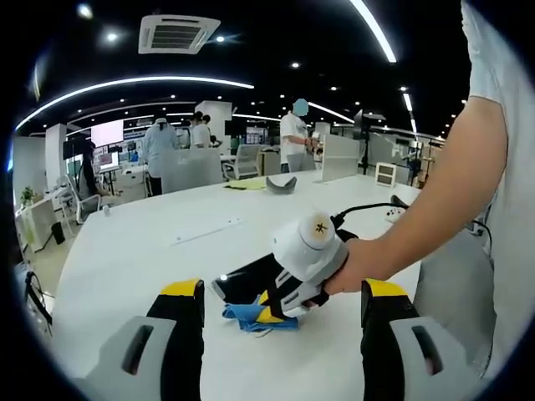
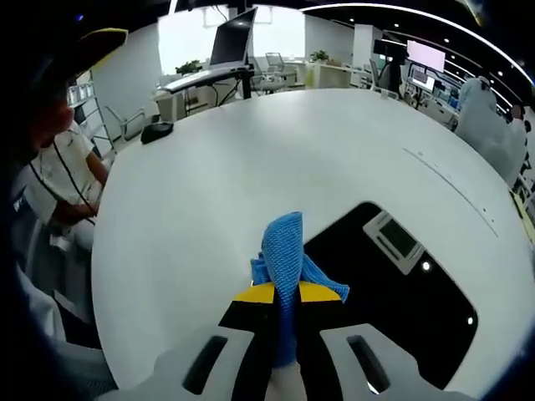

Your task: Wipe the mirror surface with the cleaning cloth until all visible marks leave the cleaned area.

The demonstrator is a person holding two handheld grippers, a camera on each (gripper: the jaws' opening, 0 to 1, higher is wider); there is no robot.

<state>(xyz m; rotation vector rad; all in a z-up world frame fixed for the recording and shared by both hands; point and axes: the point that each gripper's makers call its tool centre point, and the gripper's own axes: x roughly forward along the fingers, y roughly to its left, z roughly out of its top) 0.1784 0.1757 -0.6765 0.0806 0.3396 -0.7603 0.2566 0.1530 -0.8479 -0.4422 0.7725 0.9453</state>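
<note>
The mirror lies flat on the white table, dark, with ceiling lights reflected in it. My right gripper is shut on the blue cleaning cloth, which sticks up between the jaws at the mirror's near-left edge. In the left gripper view a person's hand holds the right gripper down over the mirror, with the blue cloth bunched under it on the table. My left gripper hangs just in front of them, its yellow-tipped jaws wide apart and holding nothing.
The person's arm reaches in from the right. A black cable and a small white device sit at the table's right; a grey object lies farther back. Several people stand beyond. Someone sits by the table edge.
</note>
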